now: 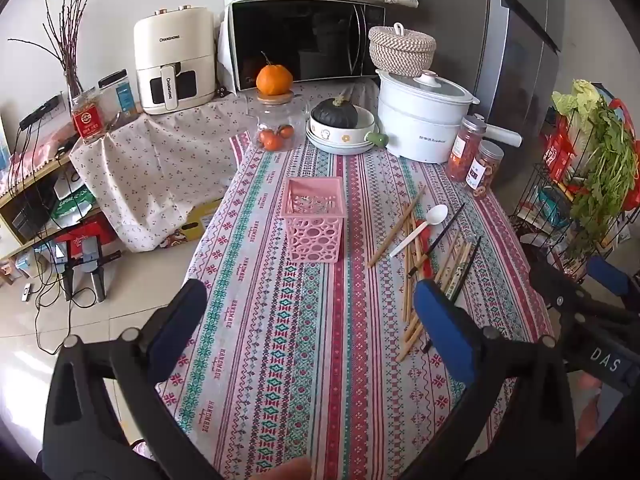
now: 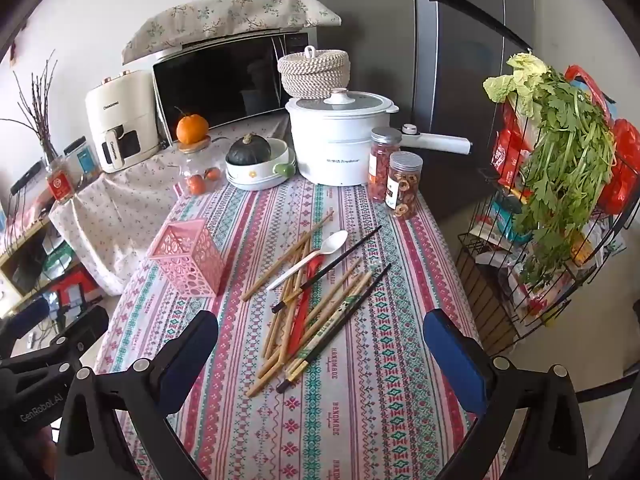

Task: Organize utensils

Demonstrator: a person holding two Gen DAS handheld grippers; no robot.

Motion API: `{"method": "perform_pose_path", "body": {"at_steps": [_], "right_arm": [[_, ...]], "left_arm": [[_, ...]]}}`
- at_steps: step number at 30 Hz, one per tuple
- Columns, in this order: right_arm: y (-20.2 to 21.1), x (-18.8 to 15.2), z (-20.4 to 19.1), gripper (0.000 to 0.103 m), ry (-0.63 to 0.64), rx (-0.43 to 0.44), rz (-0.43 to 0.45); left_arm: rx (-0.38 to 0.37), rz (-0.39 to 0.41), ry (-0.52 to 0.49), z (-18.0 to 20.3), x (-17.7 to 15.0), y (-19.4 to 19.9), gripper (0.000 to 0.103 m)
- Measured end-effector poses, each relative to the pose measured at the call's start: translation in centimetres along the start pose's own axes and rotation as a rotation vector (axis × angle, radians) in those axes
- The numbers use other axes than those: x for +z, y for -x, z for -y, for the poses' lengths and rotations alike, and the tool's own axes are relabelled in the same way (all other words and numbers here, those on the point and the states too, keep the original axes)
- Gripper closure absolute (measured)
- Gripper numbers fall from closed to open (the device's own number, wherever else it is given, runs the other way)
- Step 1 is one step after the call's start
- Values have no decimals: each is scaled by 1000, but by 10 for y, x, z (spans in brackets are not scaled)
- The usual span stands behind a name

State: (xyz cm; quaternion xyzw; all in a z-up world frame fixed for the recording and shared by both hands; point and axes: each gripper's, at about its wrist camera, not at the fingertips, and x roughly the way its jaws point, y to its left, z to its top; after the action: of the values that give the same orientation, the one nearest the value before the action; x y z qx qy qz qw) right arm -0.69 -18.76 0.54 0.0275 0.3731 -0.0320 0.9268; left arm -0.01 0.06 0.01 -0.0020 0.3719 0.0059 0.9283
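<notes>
Patterned cloth covers the bench (image 2: pixel 360 400), appliances crowding its far end. Chopsticks (image 2: pixel 316 312) and a white spoon (image 2: pixel 316 258) lie heaped at twelve o'clock from the right claw (image 2: pixel 320 356), which hangs spread wide and empty; the left claw (image 1: pixel 308 320) is likewise released. The pink holder (image 2: pixel 186 258) stands upright at ten o'clock. Best to pinch one top-lying stick mid-length, then drop it in vertically.

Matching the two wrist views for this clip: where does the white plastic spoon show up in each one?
Left wrist: the white spoon lies right of centre, bowl pointing away, across the loose chopsticks.
Right wrist: the white spoon lies near centre, on the same pile.
Shared landmark: the pink basket, standing left of the spoon in both.
</notes>
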Motion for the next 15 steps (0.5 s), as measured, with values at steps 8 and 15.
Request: {"method": "perform_pose_path", "body": {"at_steps": [8, 15], "right_arm": [[-3, -1, 2, 0, -15, 3, 3], [-7, -1, 3, 0, -31, 13, -4]], "left_arm": [[-19, -11, 1, -4, -2, -1, 0], [-17, -10, -3, -4, -2, 0, 0]]}}
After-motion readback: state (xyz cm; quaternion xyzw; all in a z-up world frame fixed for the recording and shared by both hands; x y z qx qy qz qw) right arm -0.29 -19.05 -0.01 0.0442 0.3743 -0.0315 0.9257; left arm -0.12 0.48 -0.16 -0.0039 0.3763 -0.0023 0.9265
